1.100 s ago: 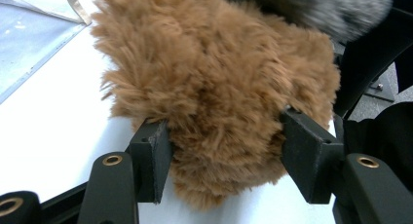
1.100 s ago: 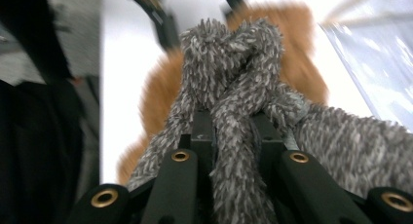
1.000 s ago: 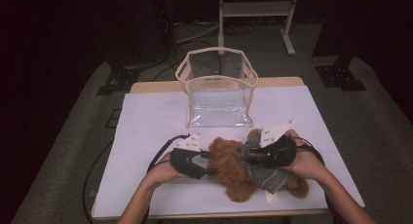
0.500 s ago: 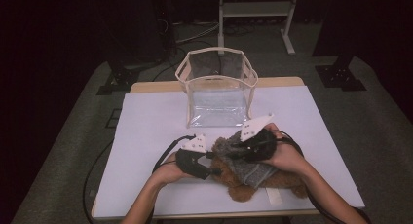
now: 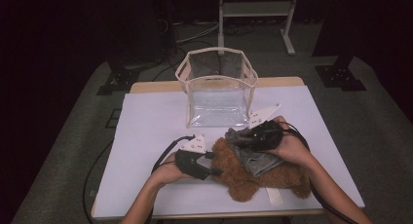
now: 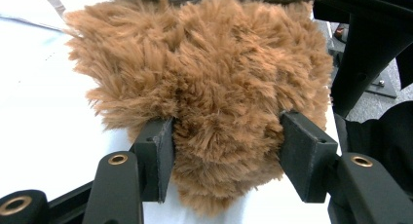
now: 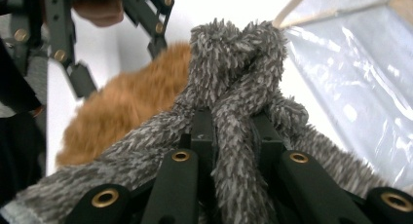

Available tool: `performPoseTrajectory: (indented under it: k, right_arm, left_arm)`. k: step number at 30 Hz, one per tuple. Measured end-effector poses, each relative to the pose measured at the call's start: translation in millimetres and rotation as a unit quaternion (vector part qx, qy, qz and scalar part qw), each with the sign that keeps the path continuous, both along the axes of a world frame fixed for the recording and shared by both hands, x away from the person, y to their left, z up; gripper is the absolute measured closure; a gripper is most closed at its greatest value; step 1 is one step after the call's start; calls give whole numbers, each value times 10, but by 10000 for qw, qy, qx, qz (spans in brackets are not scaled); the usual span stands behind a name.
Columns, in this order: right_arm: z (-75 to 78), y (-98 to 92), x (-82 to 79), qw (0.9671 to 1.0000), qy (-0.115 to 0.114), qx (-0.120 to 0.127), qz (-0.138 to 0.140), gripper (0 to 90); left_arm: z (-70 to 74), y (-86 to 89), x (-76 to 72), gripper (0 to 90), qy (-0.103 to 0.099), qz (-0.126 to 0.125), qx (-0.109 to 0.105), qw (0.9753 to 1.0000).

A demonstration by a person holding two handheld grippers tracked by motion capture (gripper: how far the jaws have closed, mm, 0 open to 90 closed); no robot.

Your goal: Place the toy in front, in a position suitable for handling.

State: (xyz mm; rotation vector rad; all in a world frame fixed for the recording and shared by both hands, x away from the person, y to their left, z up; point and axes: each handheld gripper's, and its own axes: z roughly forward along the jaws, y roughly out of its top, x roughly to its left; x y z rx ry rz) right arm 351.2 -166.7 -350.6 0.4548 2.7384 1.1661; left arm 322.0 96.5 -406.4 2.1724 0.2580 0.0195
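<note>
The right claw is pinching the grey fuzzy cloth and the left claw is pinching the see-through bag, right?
Not quite. The right claw does pinch the grey fuzzy cloth, but the left claw is closed around the brown furry toy, not the see-through bag. The left gripper view shows brown fur squeezed between its jaws, and the high view shows the bag standing apart, farther back on the table.

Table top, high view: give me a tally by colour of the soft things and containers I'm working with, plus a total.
Brown: 1, the brown plush toy, with the left gripper closed around its fur.
Grey: 1, the grey fuzzy cloth, pinched by the right gripper.
Clear: 1, the clear bag, standing open behind them.
Total: 3
</note>
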Motion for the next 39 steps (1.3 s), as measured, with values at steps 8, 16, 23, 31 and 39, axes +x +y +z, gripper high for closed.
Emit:
performPoseTrajectory:
  k: [8,16,23,31,39]
  right_arm:
    - [30,-130,-138,9997,-42,-119,191,758]
    - [114,-643,-154,9991,-130,-79,-400,754]
    - [-48,-835,-218,9985,193,-18,-504,759]
    - [-154,-938,-326,9983,292,254,-436,765]
    - [-181,-952,-345,9980,329,333,-430,766]
  left_arm:
    - [-7,5,1,423,12,-38,8,10000]
    - [-12,15,-8,418,8,-90,11,10000]
    - [-20,25,-11,335,55,-68,-17,10000]
    - [-127,-25,38,149,330,-54,-190,9993]
    - [-194,-162,72,76,469,-161,-680,9965]
